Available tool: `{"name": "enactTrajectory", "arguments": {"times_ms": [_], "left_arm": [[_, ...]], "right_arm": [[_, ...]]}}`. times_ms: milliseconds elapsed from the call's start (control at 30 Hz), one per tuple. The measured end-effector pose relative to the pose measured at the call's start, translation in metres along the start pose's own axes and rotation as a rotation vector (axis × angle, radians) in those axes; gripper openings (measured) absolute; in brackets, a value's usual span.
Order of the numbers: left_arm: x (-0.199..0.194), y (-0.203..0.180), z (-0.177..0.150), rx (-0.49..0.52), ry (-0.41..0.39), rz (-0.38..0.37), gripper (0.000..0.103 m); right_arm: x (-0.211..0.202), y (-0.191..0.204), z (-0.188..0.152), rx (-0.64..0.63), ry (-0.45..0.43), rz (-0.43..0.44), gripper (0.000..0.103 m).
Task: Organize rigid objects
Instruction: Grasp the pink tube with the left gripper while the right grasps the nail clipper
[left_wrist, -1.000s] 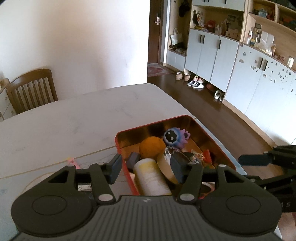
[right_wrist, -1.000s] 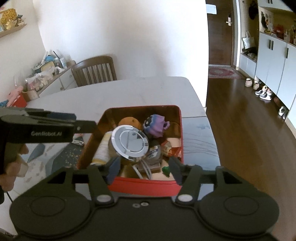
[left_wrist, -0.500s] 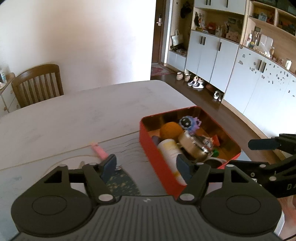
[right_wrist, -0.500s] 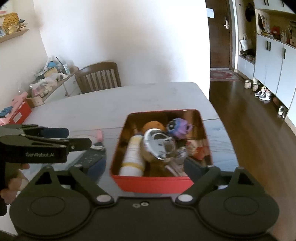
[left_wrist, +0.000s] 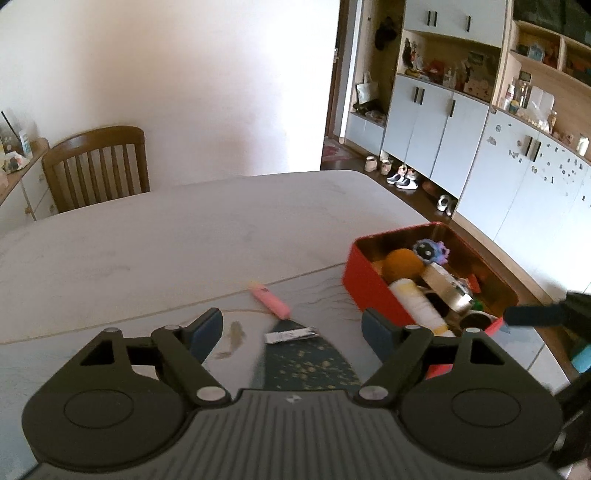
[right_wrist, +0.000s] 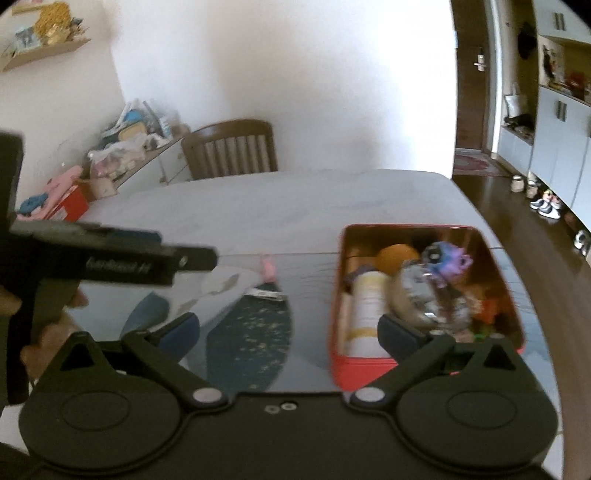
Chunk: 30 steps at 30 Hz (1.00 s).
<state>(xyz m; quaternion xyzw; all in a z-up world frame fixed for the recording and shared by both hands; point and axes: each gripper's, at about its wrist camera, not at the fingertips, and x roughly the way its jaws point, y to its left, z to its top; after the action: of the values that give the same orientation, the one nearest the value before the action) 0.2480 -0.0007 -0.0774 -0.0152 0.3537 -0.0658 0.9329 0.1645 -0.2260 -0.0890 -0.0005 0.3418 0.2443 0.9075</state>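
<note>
Red tin (left_wrist: 364, 291) sits packed beside pink marker (left_wrist: 270, 303); both tools (left_wrist: 291, 326) (right_wrist: 290, 330) released, empty.

Box (left_wrist: 373, 291) on table (left_wrist: 184, 229) at right, holding ball (left_wrist: 400, 263), bottle (left_wrist: 415, 303), toy (left_wrist: 430, 252), round tin (left_wrist: 445, 286). Left of box: marker (left_wrist: 270, 302), behind clip (left_wrist: 291, 335). Chair (left_wrist: 98, 164) behind table.

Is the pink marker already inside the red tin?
No: the pink marker lies on the table, left of the red tin and apart from it.
</note>
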Motion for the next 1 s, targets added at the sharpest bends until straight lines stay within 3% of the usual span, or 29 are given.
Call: {"name": "enactTrajectory", "arguments": {"times_ms": [267,600,733,1000], "left_arm": [[0.025,0.028,0.008,-0.012,0.014,0.001,0.082],[0.076,0.042,0.016,-0.01,0.072,0.004,0.082],[0.097,0.042,0.019,0.001,0.093,0.021,0.082],[0.13,0.042,0.023,-0.008,0.135,0.003,0.082]], "right_arm": [[0.036,0.035,0.004,-0.07,0.029,0.025,0.103],[0.09,0.038,0.01,-0.136,0.109,0.037,0.1],[0.11,0.034,0.014,-0.166,0.132,0.036,0.091],[0.139,0.031,0.02,-0.211,0.166,0.036,0.083]]}}
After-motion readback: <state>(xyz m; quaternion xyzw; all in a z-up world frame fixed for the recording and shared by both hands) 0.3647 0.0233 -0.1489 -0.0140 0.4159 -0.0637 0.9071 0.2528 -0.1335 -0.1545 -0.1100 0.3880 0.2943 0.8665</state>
